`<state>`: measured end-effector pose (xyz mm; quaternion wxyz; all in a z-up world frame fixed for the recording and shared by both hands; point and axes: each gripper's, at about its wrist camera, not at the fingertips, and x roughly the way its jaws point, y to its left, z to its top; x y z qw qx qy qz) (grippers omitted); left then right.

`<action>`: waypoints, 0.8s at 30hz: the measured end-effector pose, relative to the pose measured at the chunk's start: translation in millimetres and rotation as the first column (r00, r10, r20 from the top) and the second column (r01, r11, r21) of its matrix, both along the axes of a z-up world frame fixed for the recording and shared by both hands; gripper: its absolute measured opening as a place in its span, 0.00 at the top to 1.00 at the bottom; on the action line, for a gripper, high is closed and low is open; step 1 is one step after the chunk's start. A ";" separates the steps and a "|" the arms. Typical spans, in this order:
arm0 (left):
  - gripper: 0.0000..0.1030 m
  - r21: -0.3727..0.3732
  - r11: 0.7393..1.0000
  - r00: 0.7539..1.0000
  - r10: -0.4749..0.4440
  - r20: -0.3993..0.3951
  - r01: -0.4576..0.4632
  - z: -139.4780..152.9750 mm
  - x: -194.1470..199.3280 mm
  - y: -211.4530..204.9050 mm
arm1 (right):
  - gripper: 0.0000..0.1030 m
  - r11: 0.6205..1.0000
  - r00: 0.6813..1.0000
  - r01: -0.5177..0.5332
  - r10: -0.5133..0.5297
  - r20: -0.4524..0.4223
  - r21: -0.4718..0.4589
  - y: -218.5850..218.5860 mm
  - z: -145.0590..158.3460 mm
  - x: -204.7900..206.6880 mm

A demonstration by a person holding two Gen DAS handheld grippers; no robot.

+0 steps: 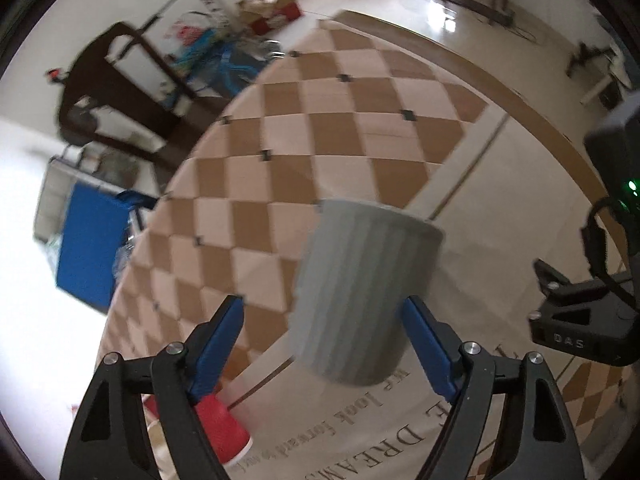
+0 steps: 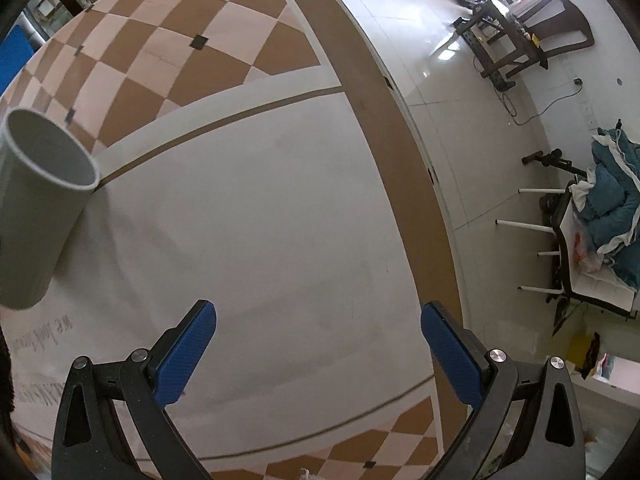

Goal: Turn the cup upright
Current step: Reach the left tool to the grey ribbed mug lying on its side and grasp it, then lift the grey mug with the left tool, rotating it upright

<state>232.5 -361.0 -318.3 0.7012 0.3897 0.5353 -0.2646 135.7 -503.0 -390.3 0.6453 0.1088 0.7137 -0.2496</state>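
Note:
A grey ribbed cup (image 1: 360, 292) stands on the table with its open mouth up; the right wrist view shows its open rim and inside (image 2: 40, 184) at the far left. My left gripper (image 1: 322, 312) is open, its blue pads on either side of the cup's lower part, the right pad (image 1: 424, 340) close to the cup wall, the left pad apart from it. My right gripper (image 2: 318, 320) is open and empty over the pale middle of the tablecloth, to the right of the cup. The view is blurred by motion.
A red paper cup (image 1: 222, 428) lies on its side behind my left finger at the table's near edge. The checkered tablecloth (image 1: 312, 140) covers the table. The right gripper's body (image 1: 580, 320) shows at the right. Chairs and clutter stand on the floor around.

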 end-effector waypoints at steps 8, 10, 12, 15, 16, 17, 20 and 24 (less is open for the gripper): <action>0.22 0.052 0.995 0.994 -0.080 -0.074 0.084 -25.0 4.6 -24.0 | 0.00 1.000 1.000 0.008 -0.008 -0.009 0.012 -11.1 -12.0 8.6; 0.22 0.055 0.995 0.992 -0.084 -0.089 0.089 -30.0 6.4 -27.4 | 0.00 1.000 1.000 0.012 -0.012 -0.008 0.014 -14.8 -15.5 8.5; 0.22 0.067 0.993 0.991 -0.088 -0.104 0.095 -36.2 7.1 -31.8 | 0.00 1.000 1.000 0.019 -0.019 -0.007 0.016 -22.0 -16.4 9.1; 0.22 0.079 0.991 0.991 -0.100 -0.091 0.107 -39.3 8.9 -34.5 | 0.00 0.999 1.000 0.028 -0.028 -0.008 0.016 -23.0 -17.8 7.7; 0.22 0.078 0.991 0.990 -0.102 -0.094 0.109 -38.9 9.3 -35.5 | 0.00 0.999 1.000 0.031 -0.031 -0.007 0.016 -24.4 -18.1 7.6; 0.22 0.078 0.991 0.990 -0.100 -0.097 0.108 -38.9 10.1 -36.3 | 0.00 0.999 0.999 0.032 -0.032 -0.007 0.015 -23.4 -18.9 6.8; 0.22 0.078 0.991 0.991 -0.103 -0.088 0.110 -38.8 8.2 -37.2 | 0.00 0.999 0.999 0.035 -0.035 -0.008 0.016 -22.0 -20.5 5.4; 0.22 0.070 0.992 0.993 -0.098 -0.067 0.102 -38.9 8.4 -37.8 | 0.00 0.999 0.999 0.036 -0.035 -0.006 0.016 -26.7 -20.8 3.2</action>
